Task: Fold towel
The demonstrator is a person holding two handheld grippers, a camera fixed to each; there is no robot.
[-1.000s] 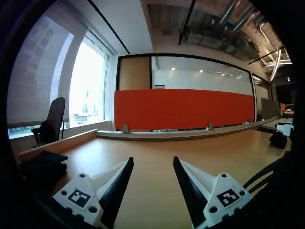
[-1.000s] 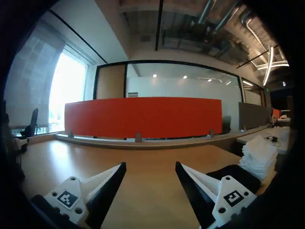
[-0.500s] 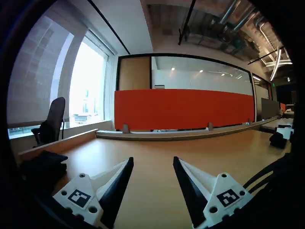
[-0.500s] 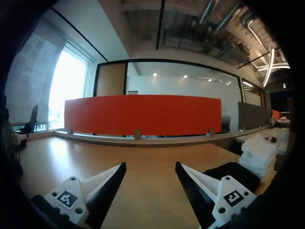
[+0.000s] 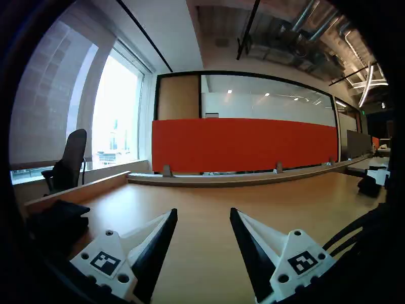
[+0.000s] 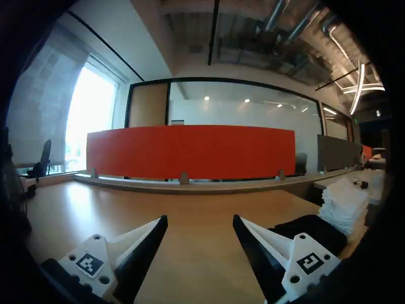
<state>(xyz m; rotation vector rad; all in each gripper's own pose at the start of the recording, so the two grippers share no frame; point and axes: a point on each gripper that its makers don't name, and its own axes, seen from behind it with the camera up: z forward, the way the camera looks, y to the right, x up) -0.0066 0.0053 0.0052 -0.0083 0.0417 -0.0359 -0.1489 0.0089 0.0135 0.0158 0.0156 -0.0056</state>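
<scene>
My left gripper [image 5: 202, 215] hangs open just above the wooden table [image 5: 212, 202], with nothing between its fingers. My right gripper [image 6: 200, 220] is open too, also with bare table [image 6: 202, 207] between its fingers. To the right of the right gripper lies a black folded towel [image 6: 310, 226], and behind it stands a stack of white folded towels [image 6: 346, 204]. In the left gripper view a dark cloth heap [image 5: 55, 218] rests on the table at the left, and another dark cloth [image 5: 368, 185] sits far right.
An orange divider panel [image 5: 243, 144] runs along the table's far edge. An office chair [image 5: 68, 167] stands by the window at the left. Black cables [image 5: 354, 233] cross the lower right of the left gripper view.
The right gripper view has tilted slightly, so the scene sits a little lower than a second ago. The left gripper has stayed still.
</scene>
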